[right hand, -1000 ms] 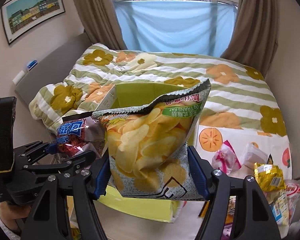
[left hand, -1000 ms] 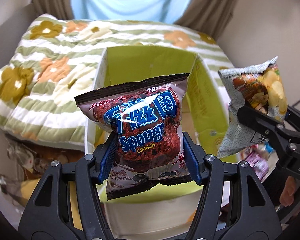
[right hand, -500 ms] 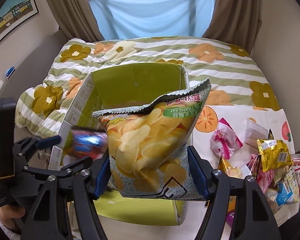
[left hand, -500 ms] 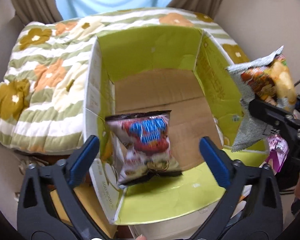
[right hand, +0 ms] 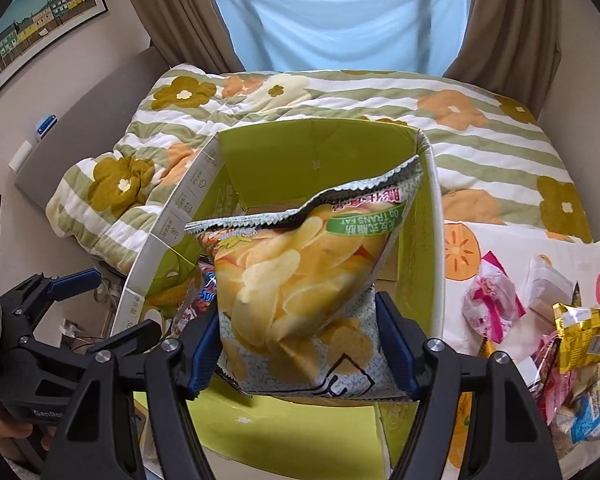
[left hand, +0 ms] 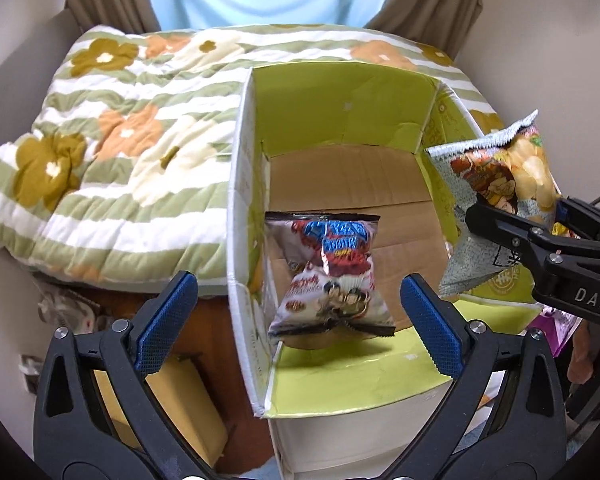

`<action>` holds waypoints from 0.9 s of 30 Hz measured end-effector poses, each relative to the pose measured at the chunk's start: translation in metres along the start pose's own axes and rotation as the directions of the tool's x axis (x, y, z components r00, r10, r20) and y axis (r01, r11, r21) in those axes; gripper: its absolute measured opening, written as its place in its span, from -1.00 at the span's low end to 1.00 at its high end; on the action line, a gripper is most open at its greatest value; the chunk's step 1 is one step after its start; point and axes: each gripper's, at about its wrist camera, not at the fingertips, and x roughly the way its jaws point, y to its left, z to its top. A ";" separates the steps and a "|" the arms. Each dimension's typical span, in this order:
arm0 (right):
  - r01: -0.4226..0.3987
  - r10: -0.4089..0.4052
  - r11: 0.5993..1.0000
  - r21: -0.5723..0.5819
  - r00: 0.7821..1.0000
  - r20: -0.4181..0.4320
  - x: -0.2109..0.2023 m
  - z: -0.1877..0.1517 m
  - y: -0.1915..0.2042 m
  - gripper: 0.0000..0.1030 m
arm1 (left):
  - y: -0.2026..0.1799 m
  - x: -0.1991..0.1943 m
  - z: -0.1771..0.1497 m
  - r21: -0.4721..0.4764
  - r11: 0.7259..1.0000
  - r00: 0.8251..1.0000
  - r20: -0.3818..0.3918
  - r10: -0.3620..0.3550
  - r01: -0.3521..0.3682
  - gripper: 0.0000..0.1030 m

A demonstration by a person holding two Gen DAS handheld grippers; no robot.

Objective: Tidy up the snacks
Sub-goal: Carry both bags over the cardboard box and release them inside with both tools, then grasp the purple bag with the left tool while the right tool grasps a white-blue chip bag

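- Bedroom setting: a bed under a floral striped quilt [left hand: 112,152] fills the background, with a curtained window behind it, and an open green-lined cardboard box [left hand: 340,96] sits at the quilt's near edge.
- A second ago the left gripper [left hand: 298,320] was clamped on the Sponge Crunch bag [left hand: 330,276]; now its fingers are spread wide and empty above the box's near-left corner.
- That bag is now inside the box, standing against the left wall on the brown cardboard floor, so one snack looks sorted.
- The right gripper [right hand: 300,344] is as before, fingers clenched on the lower part of the chip bag [right hand: 300,272], which hangs over the box's right side, above the rim.
- Judging from this, the chip bag goes in next; most of the box floor, right of and beyond the Sponge Crunch bag, is bare.
- Edges to mind: the box's tall right wall [right hand: 434,248] and near flap stand close to the chip bag, so it likely needs to clear them before lowering.
- More loose snacks [right hand: 572,332] lie in a pile to the right of the box, waiting.
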 end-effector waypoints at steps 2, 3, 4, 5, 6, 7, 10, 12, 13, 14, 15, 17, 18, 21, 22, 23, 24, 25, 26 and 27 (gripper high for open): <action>-0.004 0.004 1.000 -0.005 1.000 -0.012 0.004 -0.001 0.000 0.29 | 0.003 -0.001 -0.002 -0.008 1.000 1.000 0.001 0.004 -0.004 0.96; -0.007 0.006 1.000 -0.006 1.000 -0.015 0.005 -0.002 0.000 0.30 | 0.004 -0.001 -0.002 -0.009 1.000 1.000 0.002 0.006 -0.006 0.96; -0.008 0.008 1.000 -0.006 1.000 -0.016 0.005 -0.002 0.000 0.30 | 0.004 -0.001 -0.002 -0.012 1.000 1.000 0.004 0.012 -0.012 0.96; -0.010 0.010 1.000 -0.005 1.000 -0.018 0.007 -0.003 0.001 0.30 | 0.003 -0.001 -0.002 -0.013 1.000 1.000 0.002 0.014 -0.014 0.96; -0.014 0.014 1.000 -0.003 1.000 -0.024 0.008 -0.004 0.001 0.30 | 0.004 -0.001 -0.003 -0.013 1.000 1.000 0.002 0.014 -0.014 0.96; -0.020 0.020 1.000 0.001 0.999 -0.033 0.009 -0.005 0.001 0.30 | 0.004 -0.002 -0.003 -0.013 1.000 1.000 0.003 0.016 -0.016 0.96; -0.019 0.019 1.000 -0.008 0.999 -0.037 0.010 -0.006 0.002 0.33 | 0.002 -0.006 -0.006 -0.006 1.000 1.000 0.012 0.025 -0.024 0.96; -0.009 0.008 1.000 -0.018 0.999 -0.036 0.010 -0.008 0.004 0.59 | 0.001 -0.007 -0.008 -0.007 1.000 0.999 0.013 0.029 -0.029 0.96; -0.005 0.004 1.000 -0.016 1.000 -0.028 0.009 -0.010 0.004 0.75 | 0.001 -0.006 -0.010 -0.008 1.000 1.000 0.011 0.030 -0.029 0.96; -0.008 0.007 1.000 -0.007 1.000 -0.015 0.009 -0.011 0.003 0.97 | 0.001 -0.007 -0.012 -0.013 1.000 1.000 0.011 0.029 -0.029 0.96; -0.003 0.003 1.000 0.003 1.000 0.001 0.007 -0.013 0.001 0.99 | 0.002 -0.007 -0.012 -0.016 0.999 0.999 0.011 0.030 -0.030 0.96; -0.003 0.003 1.000 0.016 1.000 0.015 0.004 -0.015 -0.001 0.99 | 0.001 -0.009 -0.016 -0.022 0.999 0.999 0.014 0.030 -0.030 0.96; -0.006 0.005 1.000 0.018 1.000 0.018 0.002 -0.016 -0.001 0.98 | 0.002 -0.010 -0.017 -0.023 0.999 0.999 0.016 0.030 -0.029 0.96; -0.006 0.006 1.000 0.010 0.999 0.039 -0.006 -0.019 -0.001 0.98 | 0.002 -0.016 -0.021 -0.026 0.999 0.999 0.023 0.033 -0.032 0.96; -0.010 0.009 1.000 0.010 0.999 0.043 -0.008 -0.020 -0.001 0.98 | 0.002 -0.019 -0.024 -0.028 0.999 0.999 0.028 0.032 -0.032 0.96; -0.016 0.015 1.000 0.013 0.998 0.053 -0.012 -0.020 -0.001 0.98 | 0.003 -0.021 -0.026 -0.028 0.999 0.999 0.032 0.033 -0.032 0.96; -0.017 0.017 1.000 0.014 0.998 0.059 -0.014 -0.021 0.000 0.99 | 0.002 -0.023 -0.025 -0.028 0.999 0.999 0.034 0.033 -0.033 0.96; -0.019 0.018 1.000 0.015 0.998 0.065 -0.018 -0.022 0.000 0.99 | 0.002 -0.027 -0.027 -0.026 0.999 0.999 0.039 0.035 -0.034 0.96; -0.018 0.017 1.000 0.014 0.998 0.066 -0.020 -0.023 0.001 0.99 | 0.002 -0.029 -0.029 -0.026 0.999 0.999 0.042 0.034 -0.033 0.96; -0.015 0.014 1.000 0.012 0.998 0.067 -0.022 -0.024 0.003 0.99 | 0.001 -0.032 -0.031 -0.026 0.999 0.998 0.046 0.033 -0.032 0.96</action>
